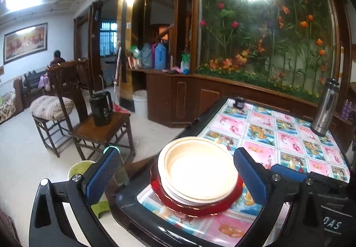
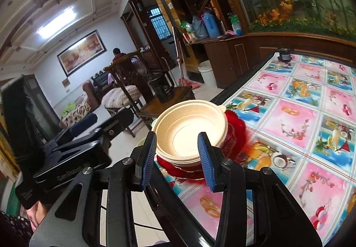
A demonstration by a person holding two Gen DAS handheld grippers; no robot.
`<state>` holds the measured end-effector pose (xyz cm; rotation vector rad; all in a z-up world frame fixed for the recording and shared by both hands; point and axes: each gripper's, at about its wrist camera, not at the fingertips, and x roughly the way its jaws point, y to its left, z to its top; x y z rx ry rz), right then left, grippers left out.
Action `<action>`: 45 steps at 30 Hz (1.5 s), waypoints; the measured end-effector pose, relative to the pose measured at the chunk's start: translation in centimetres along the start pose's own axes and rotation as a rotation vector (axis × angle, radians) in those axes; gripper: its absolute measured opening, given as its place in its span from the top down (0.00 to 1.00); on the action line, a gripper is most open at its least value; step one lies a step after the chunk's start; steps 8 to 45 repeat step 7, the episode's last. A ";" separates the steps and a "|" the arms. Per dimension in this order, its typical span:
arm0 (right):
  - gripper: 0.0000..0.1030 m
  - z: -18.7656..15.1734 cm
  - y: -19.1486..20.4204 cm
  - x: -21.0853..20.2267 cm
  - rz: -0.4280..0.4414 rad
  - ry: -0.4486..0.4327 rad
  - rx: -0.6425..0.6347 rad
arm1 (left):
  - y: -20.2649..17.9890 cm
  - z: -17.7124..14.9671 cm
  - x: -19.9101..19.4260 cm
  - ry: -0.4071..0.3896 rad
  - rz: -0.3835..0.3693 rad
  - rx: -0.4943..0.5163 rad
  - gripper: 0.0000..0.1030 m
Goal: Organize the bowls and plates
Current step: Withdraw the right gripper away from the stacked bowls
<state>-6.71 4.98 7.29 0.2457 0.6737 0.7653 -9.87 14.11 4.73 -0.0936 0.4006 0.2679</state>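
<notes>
On a wooden chair (image 1: 104, 126) at the left stands a dark kettle (image 1: 101, 111) whose label is too blurred to read. The left gripper (image 1: 178, 178) has its jaws spread wide and released, holding nothing; the stack of cream bowls (image 1: 198, 171) on red plates (image 1: 195, 207) sits between its blue pads at the near corner of the table (image 1: 289, 135) with its fruit-patterned cloth. The right gripper (image 2: 178, 160), jaws part open and empty, hovers before the same stack. The left gripper's body reads "GenRobot", probably. At far right stands a steel flask (image 1: 324, 109).
</notes>
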 end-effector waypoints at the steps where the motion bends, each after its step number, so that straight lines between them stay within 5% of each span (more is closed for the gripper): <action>1: 0.62 0.0 -0.1 0.1 0.004 0.000 0.006 | 0.1 0.1 -0.2 -0.012 -0.002 0.001 0.01; 45: 0.62 0.9 -0.4 -0.1 -0.002 -0.037 0.052 | 0.4 -0.1 0.8 0.008 0.021 0.010 0.01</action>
